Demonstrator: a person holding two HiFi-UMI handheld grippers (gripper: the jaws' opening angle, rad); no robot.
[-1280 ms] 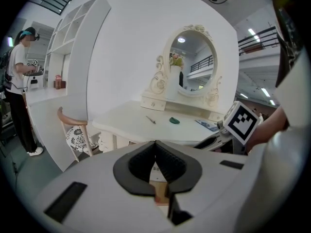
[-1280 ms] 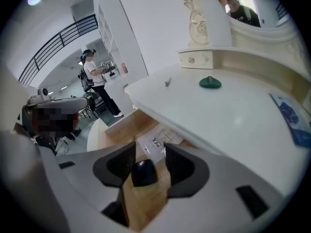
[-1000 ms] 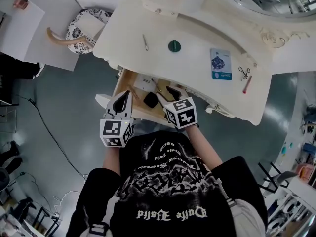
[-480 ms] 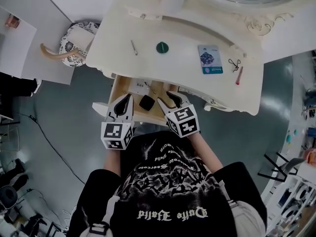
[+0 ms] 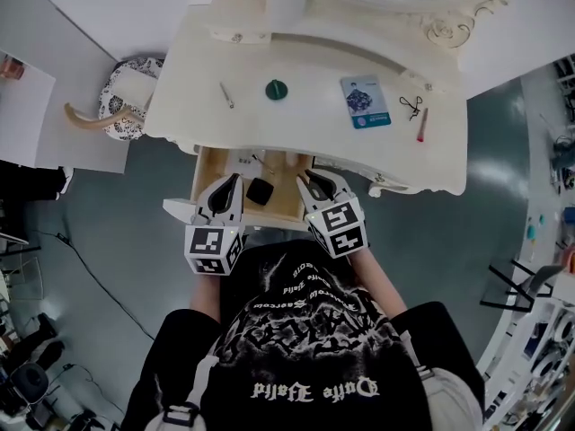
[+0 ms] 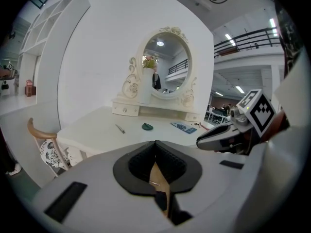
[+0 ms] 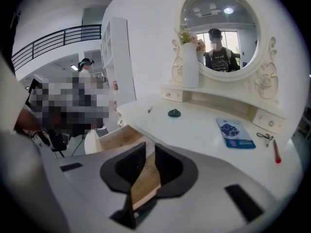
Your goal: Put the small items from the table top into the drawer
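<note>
Overhanging tabletop hides rear of the drawer.

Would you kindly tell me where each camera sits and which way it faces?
Head view: on the person's head, looking steeply down at the table and open drawer; shows shirt, left gripper, right gripper.
Left gripper view: on the left gripper, facing across the table to the mirror; shows its shut jaws and the right gripper.
Right gripper view: on the right gripper, facing drawer, table, mirror; its jaws have just been closing, nothing between them.
Shared: all three show the green lid and blue card.
</note>
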